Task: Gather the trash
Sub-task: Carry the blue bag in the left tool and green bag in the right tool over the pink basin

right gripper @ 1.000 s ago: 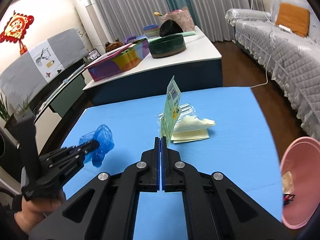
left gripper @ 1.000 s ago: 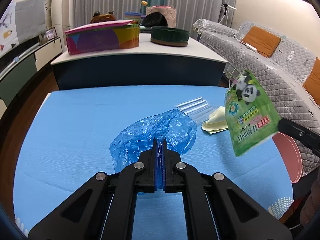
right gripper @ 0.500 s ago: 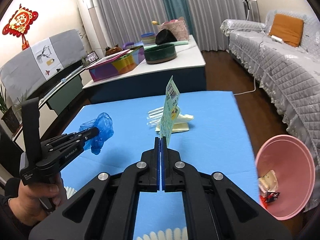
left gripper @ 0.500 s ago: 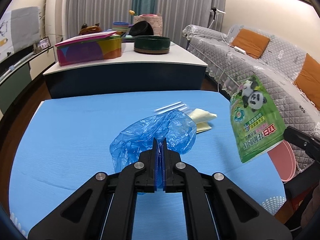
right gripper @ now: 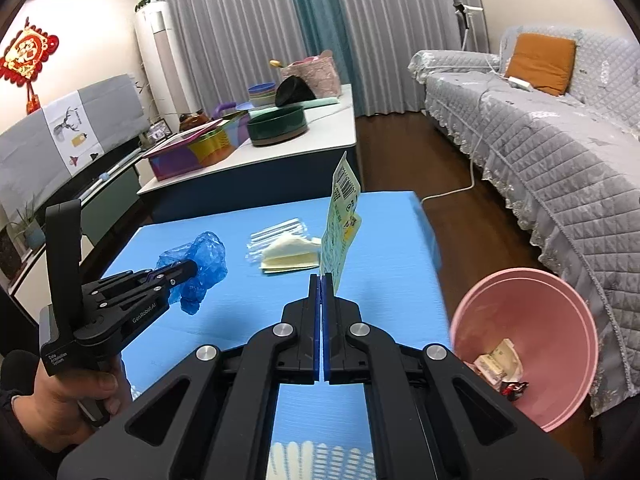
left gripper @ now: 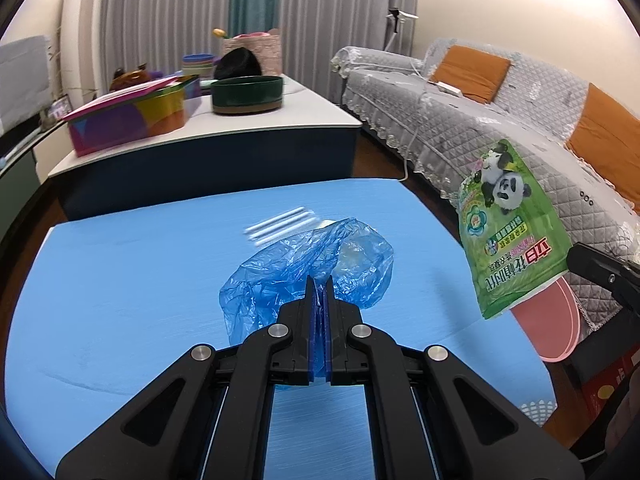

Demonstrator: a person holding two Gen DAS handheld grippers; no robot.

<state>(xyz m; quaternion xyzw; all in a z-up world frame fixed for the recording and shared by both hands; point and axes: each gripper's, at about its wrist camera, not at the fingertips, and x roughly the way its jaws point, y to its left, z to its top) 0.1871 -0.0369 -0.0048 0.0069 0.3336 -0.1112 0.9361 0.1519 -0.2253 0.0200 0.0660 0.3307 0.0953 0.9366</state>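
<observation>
My left gripper (left gripper: pixel 319 282) is shut on a crumpled blue plastic bag (left gripper: pixel 304 264), held above the blue table (left gripper: pixel 120 280). The same bag (right gripper: pixel 198 264) and left gripper (right gripper: pixel 191 267) show at the left of the right wrist view. My right gripper (right gripper: pixel 321 278) is shut on a green panda-print wrapper (right gripper: pixel 340 220), which stands up edge-on from the jaws; its printed face (left gripper: pixel 508 232) shows at the right of the left wrist view. A pink bin (right gripper: pixel 528 360) sits off the table's right edge with some trash inside.
On the blue table (right gripper: pixel 380 240) lie a clear plastic sleeve (right gripper: pixel 276 232) and a pale yellow napkin (right gripper: pixel 288 256). Behind stands a white-topped counter (right gripper: pixel 312 136) with a colourful box and a green bowl. A grey quilted sofa (right gripper: pixel 560 152) runs along the right.
Both grippers have swung to the right with their loads. The pink bin has come fully into the right wrist view. The napkin has slid behind the blue bag in the left wrist view.
</observation>
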